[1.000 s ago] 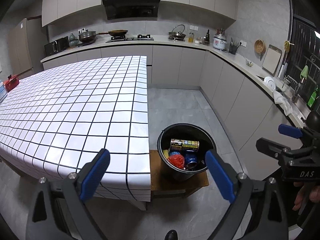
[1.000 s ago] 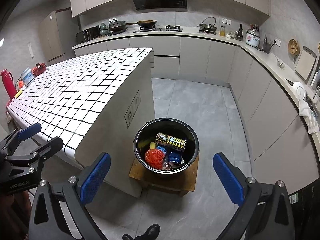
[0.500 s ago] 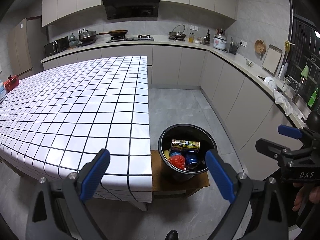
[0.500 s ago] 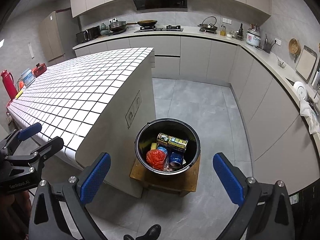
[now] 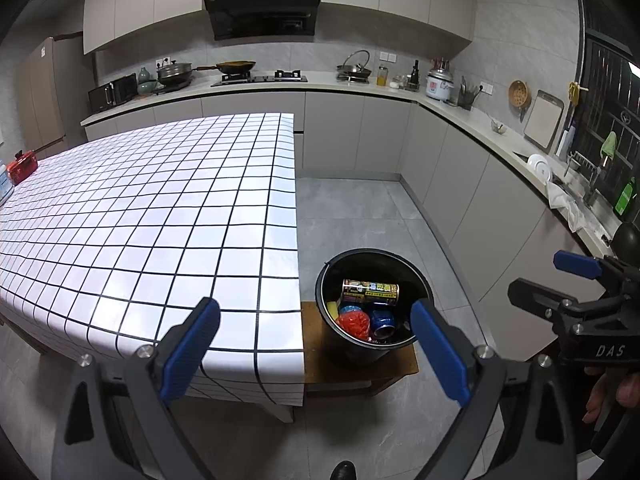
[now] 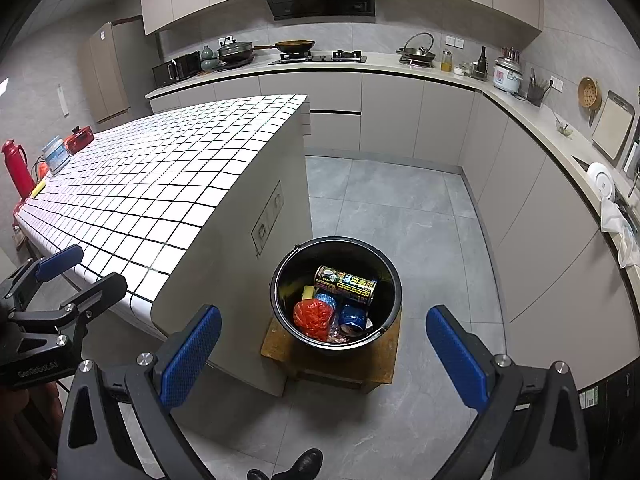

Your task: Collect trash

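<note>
Both claws, left (image 5: 316, 352) and right (image 6: 320, 356), hang wide open and empty above the kitchen floor. Ahead and below both, the round black plastic bucket (image 6: 280, 276) on a low wooden stool (image 6: 384, 364) holds the collected trash: a printed drink can (image 6: 346, 280) lying crosswise, a crumpled red wrapper (image 6: 312, 320). The white grid-patterned bench (image 5: 140, 220), at their left, looks bare near them; the right claw seems nearer the bucket.
</note>
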Motion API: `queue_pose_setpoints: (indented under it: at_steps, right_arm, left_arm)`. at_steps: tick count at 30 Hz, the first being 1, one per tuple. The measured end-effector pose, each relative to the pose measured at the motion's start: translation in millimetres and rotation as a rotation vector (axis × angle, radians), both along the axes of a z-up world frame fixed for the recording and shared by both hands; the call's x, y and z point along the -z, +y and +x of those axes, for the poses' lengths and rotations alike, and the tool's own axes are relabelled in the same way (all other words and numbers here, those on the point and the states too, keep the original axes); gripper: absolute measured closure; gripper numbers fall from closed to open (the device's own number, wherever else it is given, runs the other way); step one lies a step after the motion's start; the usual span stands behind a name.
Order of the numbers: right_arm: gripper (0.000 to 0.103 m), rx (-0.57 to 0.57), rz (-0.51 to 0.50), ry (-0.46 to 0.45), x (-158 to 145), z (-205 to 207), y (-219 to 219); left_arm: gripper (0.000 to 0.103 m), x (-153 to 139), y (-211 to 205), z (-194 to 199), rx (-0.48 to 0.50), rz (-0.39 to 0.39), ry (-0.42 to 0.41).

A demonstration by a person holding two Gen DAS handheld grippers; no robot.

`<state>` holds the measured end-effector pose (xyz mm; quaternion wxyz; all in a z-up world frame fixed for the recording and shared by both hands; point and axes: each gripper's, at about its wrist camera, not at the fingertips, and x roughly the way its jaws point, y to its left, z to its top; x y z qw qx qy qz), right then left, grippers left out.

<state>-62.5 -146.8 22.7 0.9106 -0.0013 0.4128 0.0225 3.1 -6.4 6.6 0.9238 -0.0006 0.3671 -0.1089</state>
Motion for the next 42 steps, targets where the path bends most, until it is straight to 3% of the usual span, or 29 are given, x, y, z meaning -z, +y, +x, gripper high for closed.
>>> queue_pose_setpoints:
  at_steps: [42]
  right_arm:
    - [0.000, -0.038, -0.004, -0.012, -3, 12, 8]
  left_arm:
    - [0.006, -1, 4, 3, -0.015, -0.016, -0.017]
